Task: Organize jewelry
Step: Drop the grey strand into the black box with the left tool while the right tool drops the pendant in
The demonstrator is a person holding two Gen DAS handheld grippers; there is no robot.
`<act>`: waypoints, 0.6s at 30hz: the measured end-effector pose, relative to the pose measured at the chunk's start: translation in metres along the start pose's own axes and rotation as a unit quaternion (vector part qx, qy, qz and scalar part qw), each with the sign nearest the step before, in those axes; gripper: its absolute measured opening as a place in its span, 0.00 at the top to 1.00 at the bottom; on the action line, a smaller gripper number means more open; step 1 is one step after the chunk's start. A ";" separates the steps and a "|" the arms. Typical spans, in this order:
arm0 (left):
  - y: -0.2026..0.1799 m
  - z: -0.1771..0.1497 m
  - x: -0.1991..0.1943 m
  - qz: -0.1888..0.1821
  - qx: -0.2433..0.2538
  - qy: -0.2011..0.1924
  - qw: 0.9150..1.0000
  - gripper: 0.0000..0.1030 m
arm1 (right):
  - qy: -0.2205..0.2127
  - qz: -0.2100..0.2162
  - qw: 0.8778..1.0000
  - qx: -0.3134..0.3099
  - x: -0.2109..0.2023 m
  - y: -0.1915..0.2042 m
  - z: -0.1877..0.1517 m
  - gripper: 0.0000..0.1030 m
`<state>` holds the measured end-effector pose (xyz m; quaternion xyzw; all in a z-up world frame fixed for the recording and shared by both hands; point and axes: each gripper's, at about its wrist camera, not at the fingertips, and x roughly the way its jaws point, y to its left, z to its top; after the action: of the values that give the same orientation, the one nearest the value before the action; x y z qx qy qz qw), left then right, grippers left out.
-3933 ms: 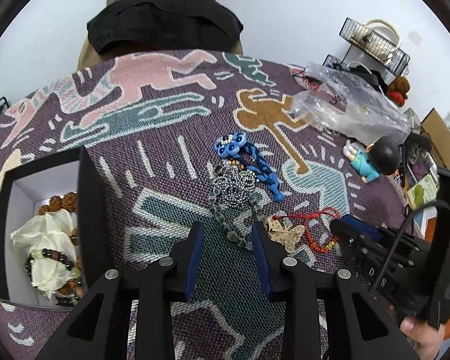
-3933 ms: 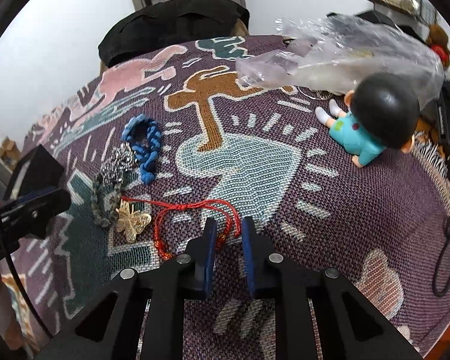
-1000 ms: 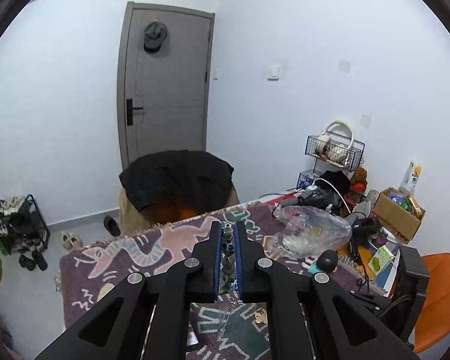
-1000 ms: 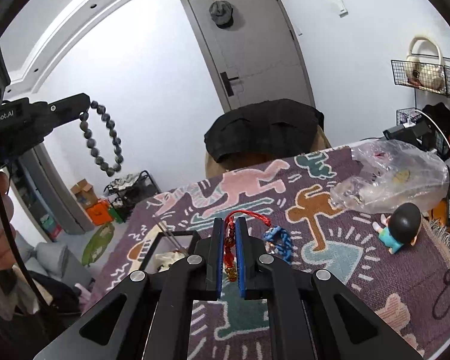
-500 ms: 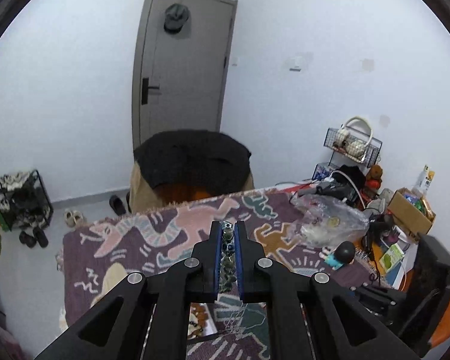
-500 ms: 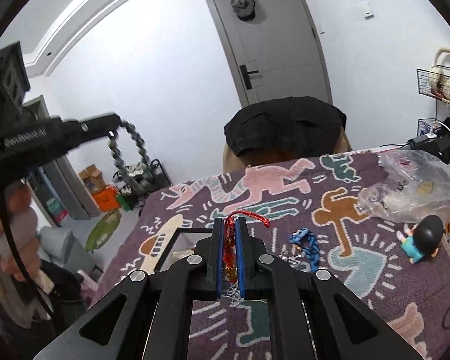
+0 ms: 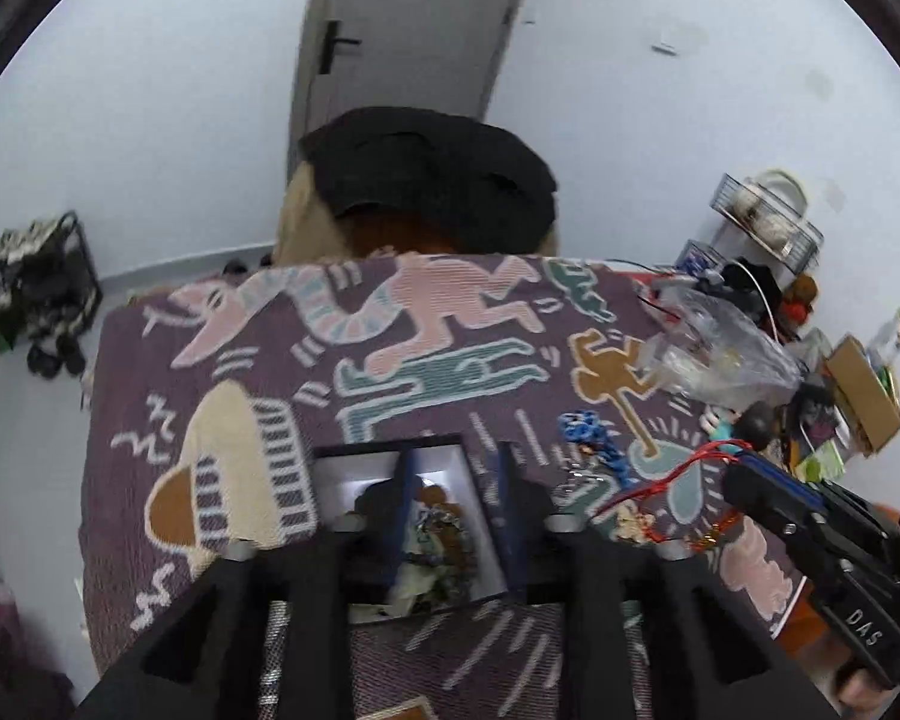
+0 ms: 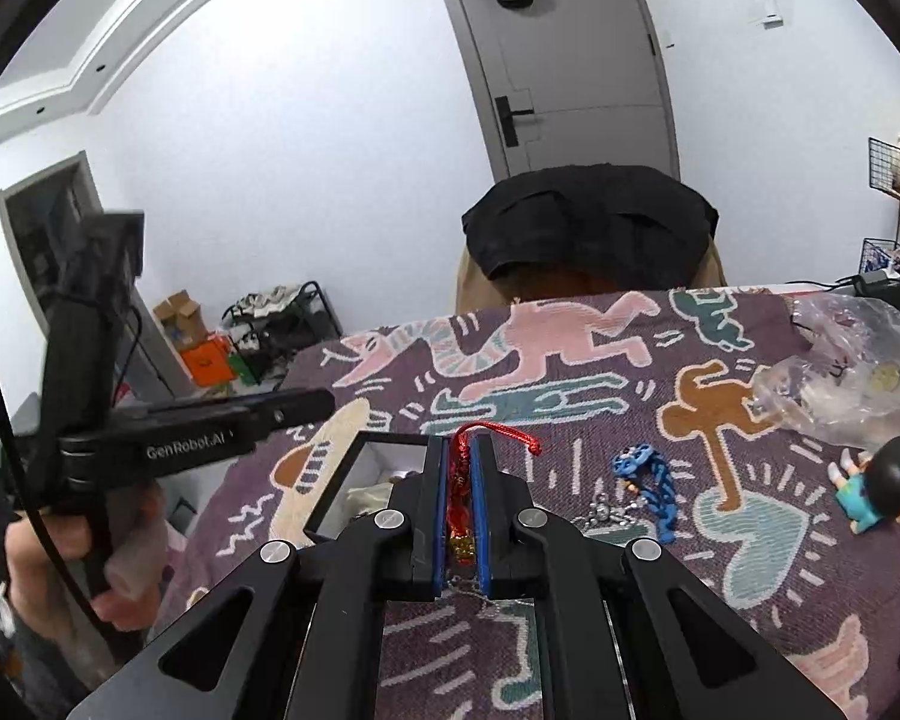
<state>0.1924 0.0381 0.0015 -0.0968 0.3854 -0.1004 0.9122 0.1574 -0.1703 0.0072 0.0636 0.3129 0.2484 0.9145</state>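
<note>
My left gripper is open above the black jewelry box, which holds several bead bracelets and white paper. The grey bead bracelet is no longer between its fingers. My right gripper is shut on a red cord bracelet; the cord also shows in the left wrist view, hanging over the cloth right of the box. A blue braided bracelet and a silver chain lie on the patterned cloth. The box edge shows in the right wrist view.
A doll with a black head and a clear plastic bag lie at the cloth's right side. A chair with a black garment stands behind the table. The left hand-held gripper body reaches in from the left.
My left gripper came down over the box and opened; the grey bead bracelet left its fingers. My right gripper moved toward the box, still shut on the red cord bracelet.
</note>
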 end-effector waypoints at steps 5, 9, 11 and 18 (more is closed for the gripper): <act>0.037 -0.010 -0.011 0.015 -0.036 -0.025 0.999 0.37 | 0.013 0.007 1.000 -0.008 0.017 0.013 0.000 0.92; 0.055 -0.014 -0.018 0.027 -0.047 -0.031 0.998 0.37 | 0.026 0.018 0.999 -0.008 0.035 0.022 0.002 0.92; 0.062 -0.017 -0.021 0.032 -0.052 -0.035 0.998 0.37 | 0.033 0.024 0.999 -0.008 0.044 0.028 0.002 0.92; 0.072 -0.022 -0.022 0.028 -0.063 -0.034 0.997 0.37 | 0.062 0.055 0.997 0.012 0.074 0.031 0.001 0.52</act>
<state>0.1693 0.1104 -0.0167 -0.1469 0.3620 -0.0472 0.9193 0.1953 -0.1073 -0.0239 0.0765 0.3678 0.2979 0.8776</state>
